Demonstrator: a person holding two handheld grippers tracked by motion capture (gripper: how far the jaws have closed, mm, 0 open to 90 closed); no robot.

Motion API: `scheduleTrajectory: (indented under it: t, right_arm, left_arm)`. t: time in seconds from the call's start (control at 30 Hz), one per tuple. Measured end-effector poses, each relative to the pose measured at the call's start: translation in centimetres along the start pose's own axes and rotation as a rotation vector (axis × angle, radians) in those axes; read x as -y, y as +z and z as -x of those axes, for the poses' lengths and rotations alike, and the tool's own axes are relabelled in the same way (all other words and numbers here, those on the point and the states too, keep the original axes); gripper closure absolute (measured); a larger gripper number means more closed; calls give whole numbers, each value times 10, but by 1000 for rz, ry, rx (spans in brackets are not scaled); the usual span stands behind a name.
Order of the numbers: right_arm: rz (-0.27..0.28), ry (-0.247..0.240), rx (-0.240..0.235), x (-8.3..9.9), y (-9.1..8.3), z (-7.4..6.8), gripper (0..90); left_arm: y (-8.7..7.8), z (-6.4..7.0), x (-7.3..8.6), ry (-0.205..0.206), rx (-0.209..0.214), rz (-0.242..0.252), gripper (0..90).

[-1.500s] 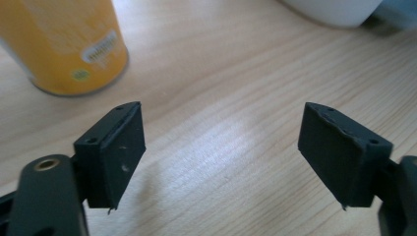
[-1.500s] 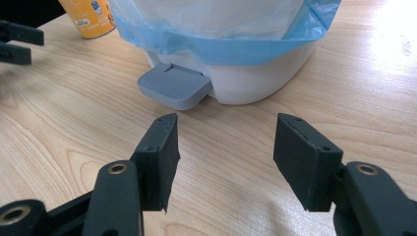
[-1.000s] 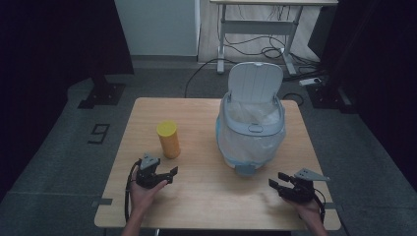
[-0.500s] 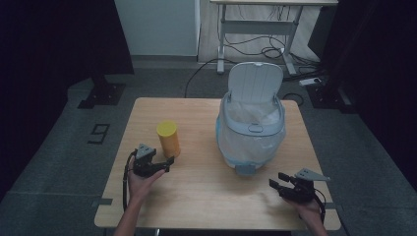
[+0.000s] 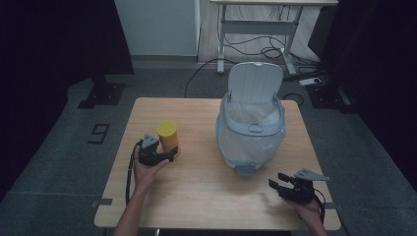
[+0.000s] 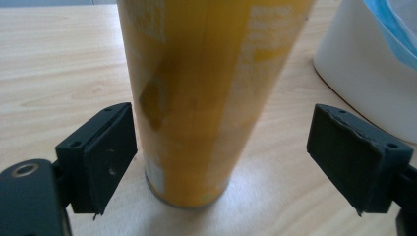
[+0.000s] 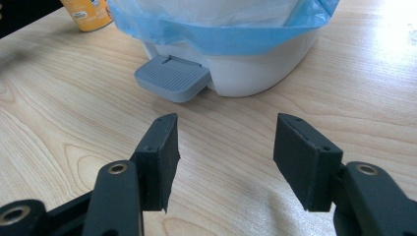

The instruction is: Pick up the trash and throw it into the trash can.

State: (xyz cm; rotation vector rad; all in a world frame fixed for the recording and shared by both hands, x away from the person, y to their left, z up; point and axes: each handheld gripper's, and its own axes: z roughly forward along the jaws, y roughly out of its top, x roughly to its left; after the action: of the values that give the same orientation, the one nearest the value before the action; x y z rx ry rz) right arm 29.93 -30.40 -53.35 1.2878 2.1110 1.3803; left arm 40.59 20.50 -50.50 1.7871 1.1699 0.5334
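On the tabletop [image 5: 206, 196], the left gripper [image 6: 221, 157] spreads its jaws wide around an upright yellow can [image 6: 206, 88] standing at 9 o'clock of the lined bin [image 5: 251, 132], while the right gripper [image 7: 223, 152] rests wide apart at 5 o'clock.

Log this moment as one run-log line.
left gripper: open, jaws astride yellow can | right gripper: open, idle | bin: lid up

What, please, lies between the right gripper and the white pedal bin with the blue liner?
In the right gripper view, bare wooden table separates the right gripper from the bin; the bin's grey pedal juts toward it.
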Motion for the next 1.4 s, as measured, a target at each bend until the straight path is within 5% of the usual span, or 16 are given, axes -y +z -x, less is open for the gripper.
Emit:
scheduleTrajectory:
  t: [0.63, 1.4]
  right_arm:
    - [-13, -1, 2, 1, 3, 1, 422]
    - [-1, 4, 10, 0, -1, 4, 423]
  left_arm:
    - [19, -1, -8, 18, -55, 25, 235]
    - [-41, 24, -13, 77, 81, 85, 244]
